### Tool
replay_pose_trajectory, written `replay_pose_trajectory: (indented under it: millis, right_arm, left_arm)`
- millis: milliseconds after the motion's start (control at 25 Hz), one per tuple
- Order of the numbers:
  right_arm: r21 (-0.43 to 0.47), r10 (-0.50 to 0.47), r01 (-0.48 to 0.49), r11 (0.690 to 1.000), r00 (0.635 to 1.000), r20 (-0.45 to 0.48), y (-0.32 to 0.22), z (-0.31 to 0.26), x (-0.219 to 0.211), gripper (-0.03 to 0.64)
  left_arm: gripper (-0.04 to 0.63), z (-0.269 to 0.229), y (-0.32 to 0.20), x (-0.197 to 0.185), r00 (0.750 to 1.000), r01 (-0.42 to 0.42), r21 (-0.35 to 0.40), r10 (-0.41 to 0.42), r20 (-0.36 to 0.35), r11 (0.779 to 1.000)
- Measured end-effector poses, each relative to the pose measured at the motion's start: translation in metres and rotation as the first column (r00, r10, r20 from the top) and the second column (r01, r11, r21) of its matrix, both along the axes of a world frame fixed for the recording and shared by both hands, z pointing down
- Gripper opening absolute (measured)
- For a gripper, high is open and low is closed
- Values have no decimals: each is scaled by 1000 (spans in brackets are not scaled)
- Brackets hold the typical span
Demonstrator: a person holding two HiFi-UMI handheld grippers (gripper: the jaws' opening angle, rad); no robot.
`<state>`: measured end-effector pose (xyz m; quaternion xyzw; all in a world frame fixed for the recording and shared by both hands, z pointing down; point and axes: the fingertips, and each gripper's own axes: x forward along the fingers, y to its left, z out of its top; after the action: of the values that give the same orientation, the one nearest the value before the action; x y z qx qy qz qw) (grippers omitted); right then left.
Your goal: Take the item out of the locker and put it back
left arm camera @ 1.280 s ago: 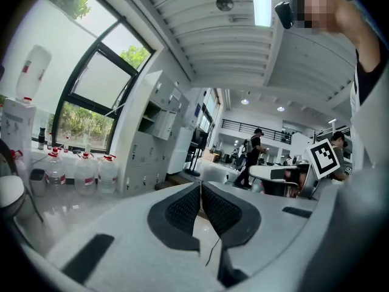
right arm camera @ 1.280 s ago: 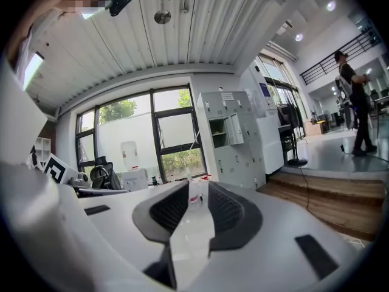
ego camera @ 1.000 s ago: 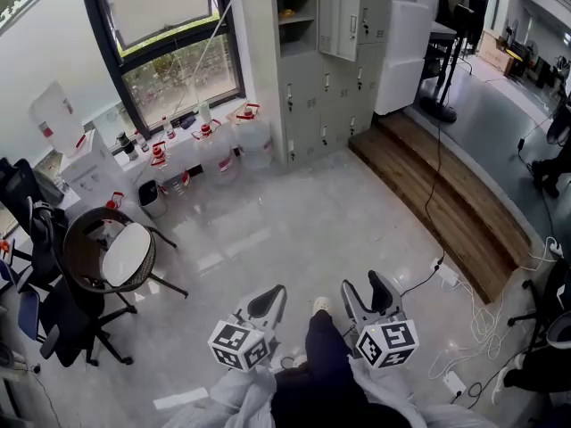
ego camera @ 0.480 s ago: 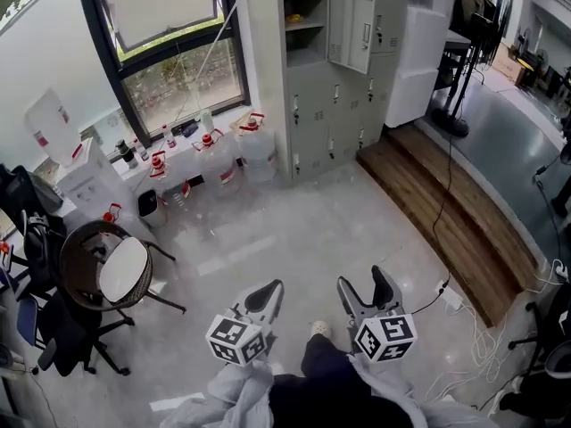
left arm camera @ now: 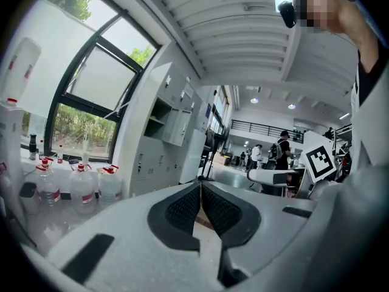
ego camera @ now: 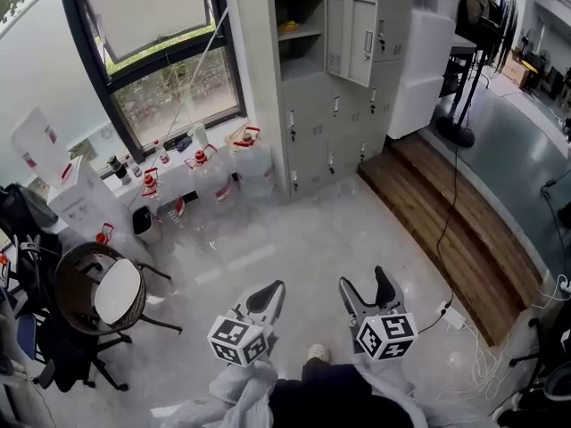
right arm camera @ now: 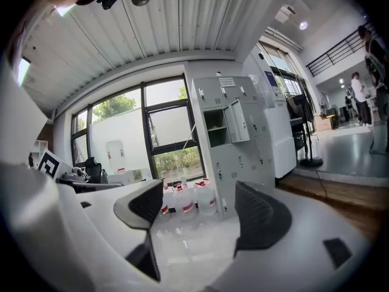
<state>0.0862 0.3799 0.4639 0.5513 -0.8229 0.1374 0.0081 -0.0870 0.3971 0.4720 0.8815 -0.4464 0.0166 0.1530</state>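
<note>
While the left white moulded-plastic gripper [left arm camera: 200, 190] holds its ribbed black pads [left arm camera: 182, 210] together on nothing, the right white moulded-plastic gripper [right arm camera: 203, 207] has just been spreading its jaws, nothing between them (readied, I judge, for a grab). The small yellow item [ego camera: 287, 27] lies well ahead inside the open grey sheet-metal locker [ego camera: 312, 96].

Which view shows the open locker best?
Head view: it looks into the locker, with a yellow item on its shelf. Right gripper view shows it small and dark inside; left gripper view, only obliquely.
</note>
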Motion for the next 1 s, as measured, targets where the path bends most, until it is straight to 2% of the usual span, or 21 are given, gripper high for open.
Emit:
replay_pose_trajectory:
  millis: [400, 680, 1000]
  right_arm:
    - [-11, -36, 36, 999, 999, -19, -70, 8, 12, 362]
    - [-23, -54, 54, 998, 998, -16, -67, 16, 15, 362]
    - [-65, -59, 58, 996, 998, -8, -57, 33, 19, 362]
  left_arm:
    - [15, 5, -70, 12, 1000, 26, 6, -26, -4, 1000]
    - [15, 5, -69, 9, 999, 38, 14, -39, 28, 999]
    - [15, 23, -58, 13, 998, 47, -35, -46, 31, 998]
